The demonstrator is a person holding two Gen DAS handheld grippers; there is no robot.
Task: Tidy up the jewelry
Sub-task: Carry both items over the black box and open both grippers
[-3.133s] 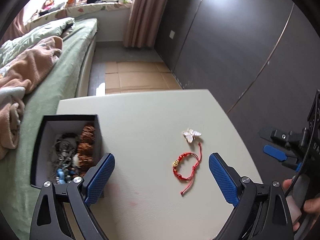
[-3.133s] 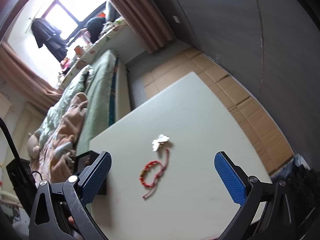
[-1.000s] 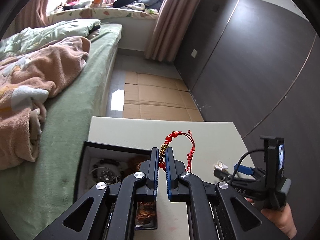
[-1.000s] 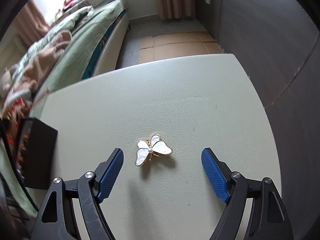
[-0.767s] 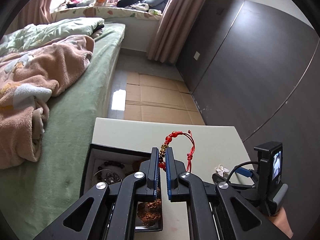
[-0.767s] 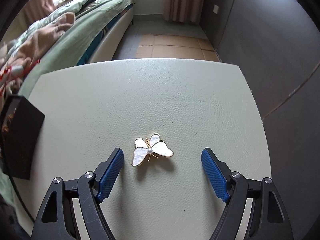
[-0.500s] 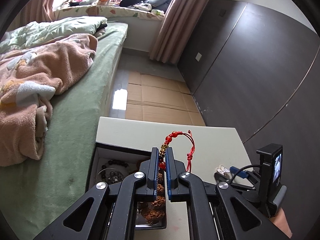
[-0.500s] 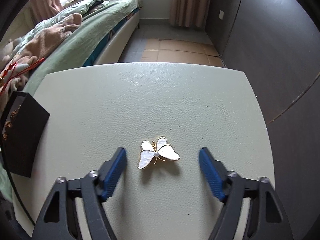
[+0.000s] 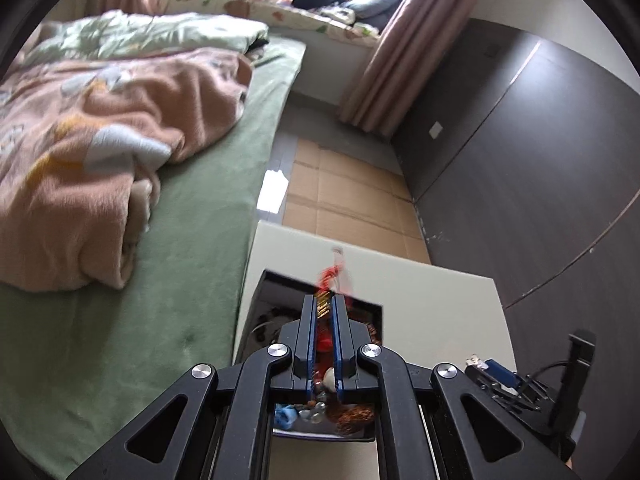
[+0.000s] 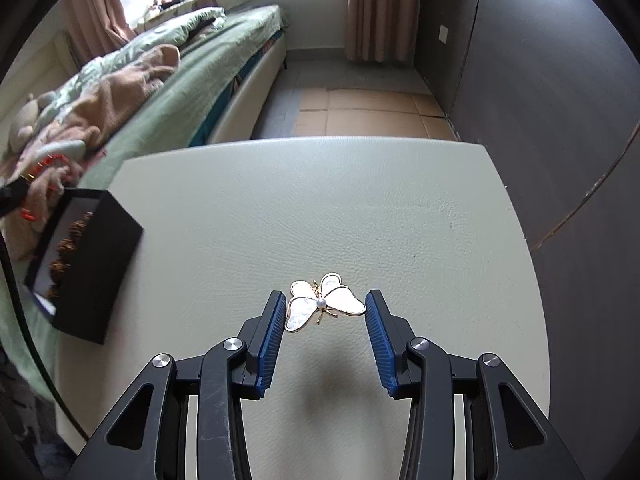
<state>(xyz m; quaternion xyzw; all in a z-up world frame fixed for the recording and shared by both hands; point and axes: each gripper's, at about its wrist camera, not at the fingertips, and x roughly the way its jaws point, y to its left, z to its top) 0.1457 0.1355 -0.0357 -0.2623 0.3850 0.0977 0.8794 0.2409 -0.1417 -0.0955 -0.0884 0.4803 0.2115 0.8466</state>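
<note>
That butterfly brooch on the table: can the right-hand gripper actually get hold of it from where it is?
Probably yes. The butterfly brooch lies flat between the right gripper's blue pads, whose jaws are closing on it, with nothing else on the table nearby.

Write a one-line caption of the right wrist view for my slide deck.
Right gripper closing around a white butterfly brooch on the pale table, black jewelry box at left.
</note>
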